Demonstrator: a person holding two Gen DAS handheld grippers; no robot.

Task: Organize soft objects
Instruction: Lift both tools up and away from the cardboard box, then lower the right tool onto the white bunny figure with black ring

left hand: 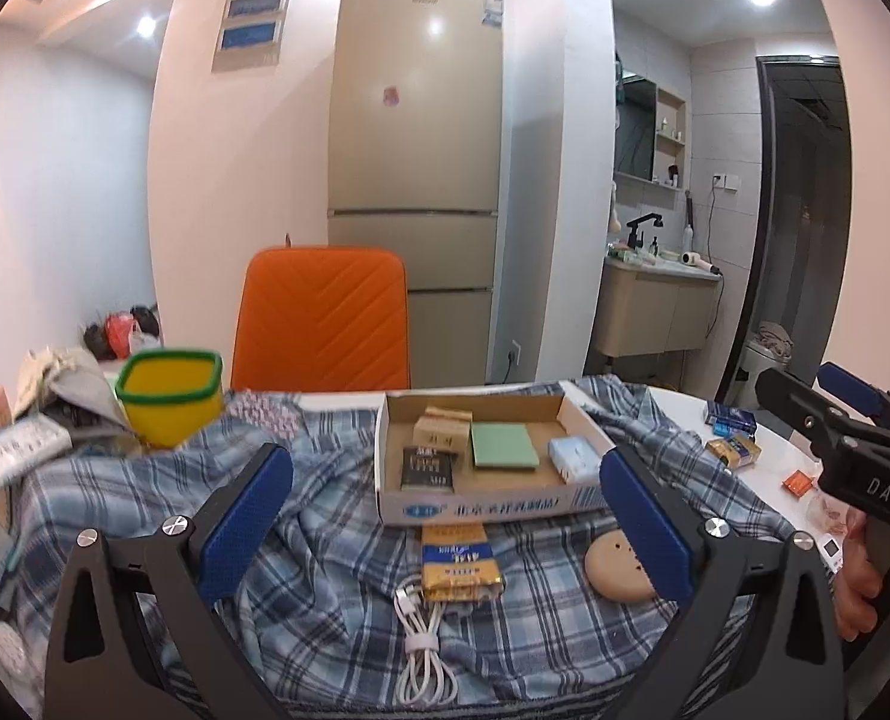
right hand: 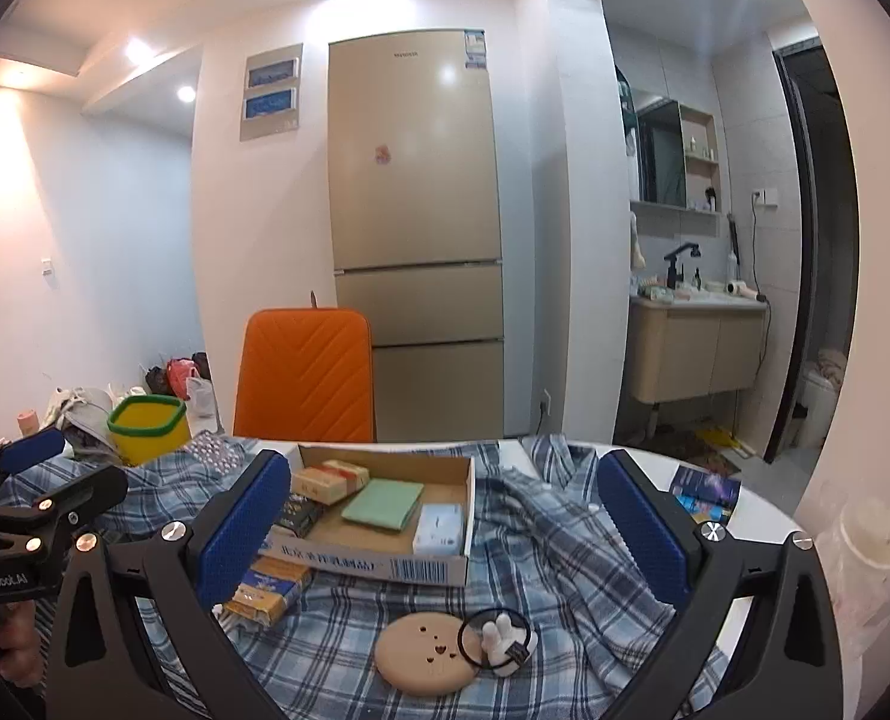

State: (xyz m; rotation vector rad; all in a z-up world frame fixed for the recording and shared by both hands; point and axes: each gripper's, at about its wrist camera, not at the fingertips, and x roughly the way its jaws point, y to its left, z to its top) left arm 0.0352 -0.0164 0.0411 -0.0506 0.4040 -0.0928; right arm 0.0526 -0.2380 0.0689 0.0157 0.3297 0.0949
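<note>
A blue plaid cloth (left hand: 337, 516) (right hand: 541, 540) lies crumpled over the table. On it stands a shallow cardboard box (left hand: 385, 480) (right hand: 385, 564) holding tissue packs and a green pad (left hand: 502, 445) (right hand: 382, 504). In front of the box lie a yellow tissue pack (left hand: 458, 564) (right hand: 268, 591), a white coiled cable (left hand: 424, 648), and a beige round disc (left hand: 616, 567) (right hand: 424, 654) with a black hair tie and white figure (right hand: 499, 639). My left gripper (left hand: 445, 522) hovers open above the yellow pack. My right gripper (right hand: 439, 525) is open near the box.
A yellow cup with a green rim (left hand: 169, 396) (right hand: 148, 427) stands at the back left beside clutter. An orange chair (left hand: 322, 318) and a fridge (left hand: 415, 150) are behind the table. Small packs (left hand: 733, 447) lie on the bare white tabletop at right. A clear jar (right hand: 865, 546) stands far right.
</note>
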